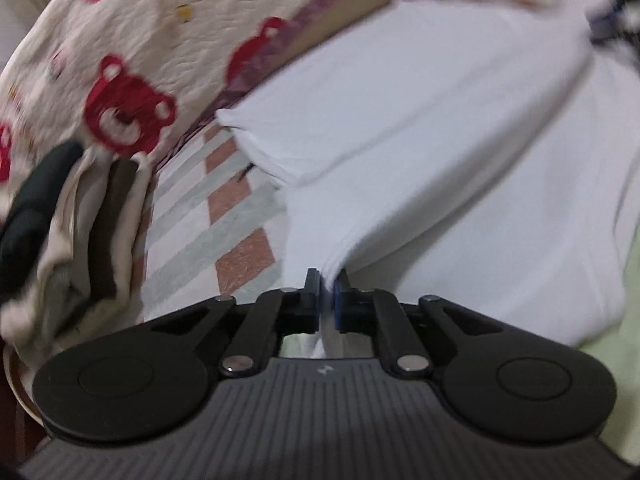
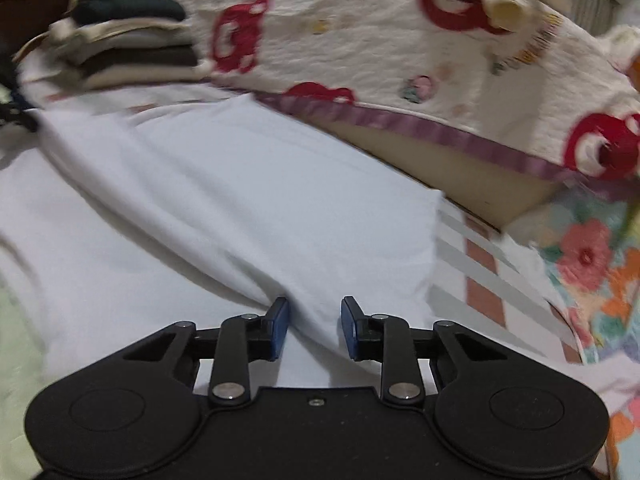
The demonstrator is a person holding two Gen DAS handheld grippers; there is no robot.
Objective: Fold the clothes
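A white garment point(image 1: 420, 152) lies spread over the striped bed sheet, partly folded with a layered edge. My left gripper point(image 1: 329, 280) is shut on a pinched ridge of that white cloth, which rises between its blue pads. In the right wrist view the same white garment point(image 2: 240, 200) fills the middle. My right gripper point(image 2: 314, 308) stands open, its blue pads apart with a fold of the white cloth running between them, not clamped.
A stack of folded clothes point(image 1: 80, 216), dark, beige and brown, sits at the left, also seen as the stack point(image 2: 132, 40) at far left. A cream quilt with red bears point(image 2: 400, 40) lies behind. A floral cloth point(image 2: 592, 264) is at right. The striped sheet point(image 1: 224, 216) shows beside the garment.
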